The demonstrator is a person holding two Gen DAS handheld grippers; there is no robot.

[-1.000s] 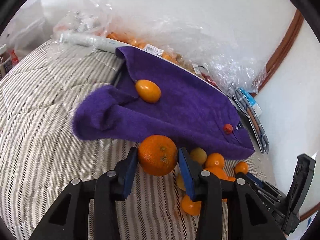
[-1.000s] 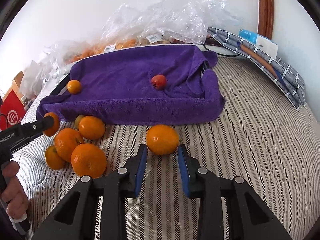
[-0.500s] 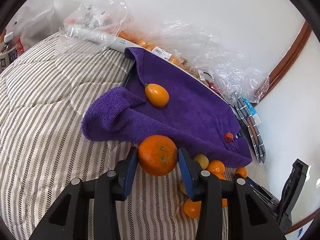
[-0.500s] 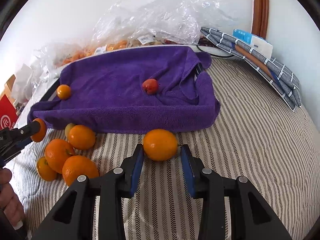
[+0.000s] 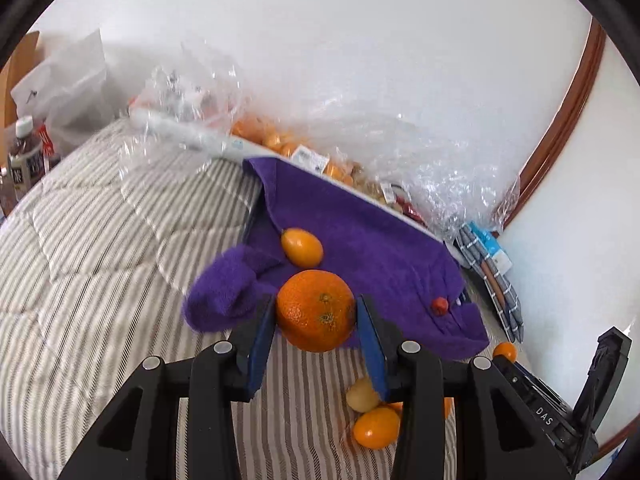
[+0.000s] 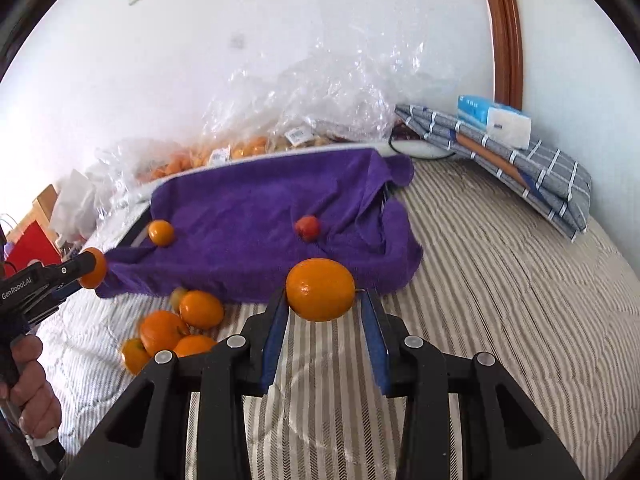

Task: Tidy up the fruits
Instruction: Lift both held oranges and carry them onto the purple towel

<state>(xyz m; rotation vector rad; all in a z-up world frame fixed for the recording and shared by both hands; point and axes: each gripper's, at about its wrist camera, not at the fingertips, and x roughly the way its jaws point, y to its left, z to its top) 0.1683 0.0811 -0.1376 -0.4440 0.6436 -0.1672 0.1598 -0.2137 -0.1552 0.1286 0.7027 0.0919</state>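
While each gripper carries one fruit, the left gripper (image 5: 316, 336) clamped on a large orange (image 5: 315, 310) and the right gripper (image 6: 322, 320) pinching a smaller orange (image 6: 320, 289), both at the near edge of the purple towel (image 6: 256, 216), the carry seems under way and next calls for setting them on that towel.

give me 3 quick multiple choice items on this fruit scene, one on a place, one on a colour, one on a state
1. Where does the small red round fruit lie?
A. on the towel
B. on the striped bedcover
C. on the folded checked cloth

2. What colour is the fluffy towel spread over the tray?
A. green
B. purple
C. white

3. What is the left gripper doing?
A. hanging empty
B. holding a bottle
C. holding a large dimpled orange

Answers: 1 A, it sits in the towel's folds; 2 B, both views show it purple; 3 C, the blue pads press on both sides of the orange.
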